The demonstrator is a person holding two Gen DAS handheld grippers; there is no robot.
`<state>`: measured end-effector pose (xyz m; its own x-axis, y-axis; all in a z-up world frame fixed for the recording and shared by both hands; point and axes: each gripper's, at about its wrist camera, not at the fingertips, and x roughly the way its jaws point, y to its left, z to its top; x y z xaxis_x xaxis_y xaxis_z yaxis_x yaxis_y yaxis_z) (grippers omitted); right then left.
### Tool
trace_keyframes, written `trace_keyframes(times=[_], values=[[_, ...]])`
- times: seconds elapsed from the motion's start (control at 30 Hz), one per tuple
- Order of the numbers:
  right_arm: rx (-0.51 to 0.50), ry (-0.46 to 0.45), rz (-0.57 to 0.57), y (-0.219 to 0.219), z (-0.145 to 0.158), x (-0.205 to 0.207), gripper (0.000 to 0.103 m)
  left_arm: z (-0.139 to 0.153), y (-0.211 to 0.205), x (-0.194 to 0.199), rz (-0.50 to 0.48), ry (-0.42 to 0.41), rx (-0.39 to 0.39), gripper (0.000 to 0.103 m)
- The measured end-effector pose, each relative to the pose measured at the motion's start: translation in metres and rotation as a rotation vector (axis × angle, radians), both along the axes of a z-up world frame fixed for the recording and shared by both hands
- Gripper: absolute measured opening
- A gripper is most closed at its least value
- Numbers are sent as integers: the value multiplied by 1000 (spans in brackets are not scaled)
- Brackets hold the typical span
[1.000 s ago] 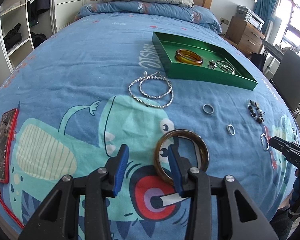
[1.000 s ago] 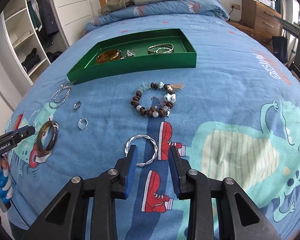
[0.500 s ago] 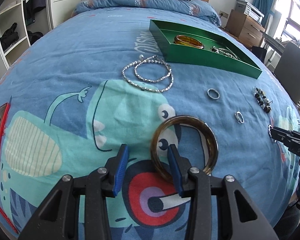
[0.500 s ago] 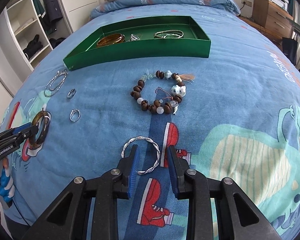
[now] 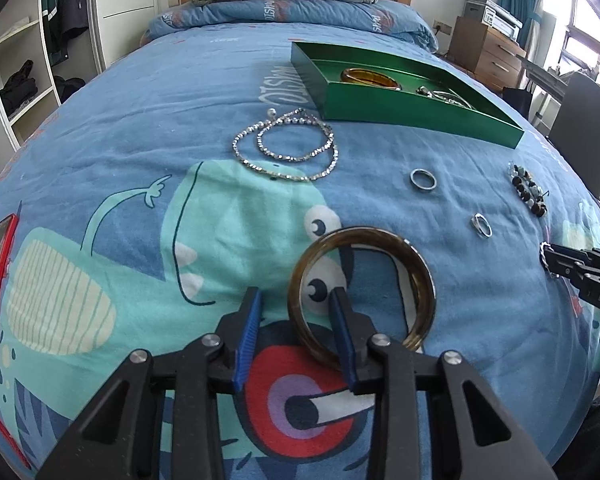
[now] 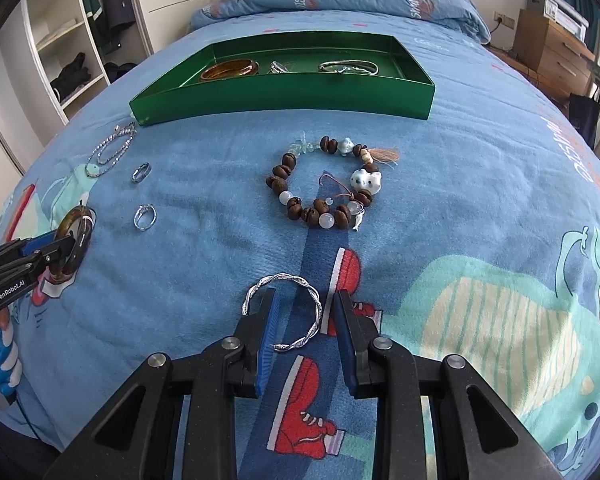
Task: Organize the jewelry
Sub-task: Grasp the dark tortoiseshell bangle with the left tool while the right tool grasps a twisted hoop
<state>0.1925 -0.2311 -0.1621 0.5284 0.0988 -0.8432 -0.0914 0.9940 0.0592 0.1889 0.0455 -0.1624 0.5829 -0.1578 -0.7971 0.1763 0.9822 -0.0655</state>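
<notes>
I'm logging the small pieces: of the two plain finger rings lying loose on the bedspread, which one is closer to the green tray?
The wider silver band ring, lying between the beaded chain necklace and the thinner ring. The thinner one sits farther from the green tray, nearer the brown bangle.

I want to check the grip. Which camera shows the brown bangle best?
The left wrist view: the brown bangle lies large before the left gripper, one finger inside the ring. In the right wrist view it is small, at the left edge.
</notes>
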Motion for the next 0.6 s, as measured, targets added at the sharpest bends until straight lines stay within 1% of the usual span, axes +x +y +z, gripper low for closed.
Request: trace_keyframes(times=[0.27,0.37,0.43,0.53,0.57,0.6], values=[[-39,-35,-25,8,-2,-5,27,-1,-1,-4,18,-27,-11,28],[-40,-46,-34,10,-1,-6,26,0,-3,-5,15,-33,-12,22],[-26,-54,-47,10,-2,-10,24,1,-4,-7,14,-36,-11,16],[-36,-62,-53,12,-1,-12,19,2,-7,-8,6,-36,-3,10],[-42,-64,-52,13,-1,-13,17,3,-8,-8,1,-34,0,9],[-46,-66,-51,15,-1,-14,12,4,-9,-8,0,-34,4,9]])
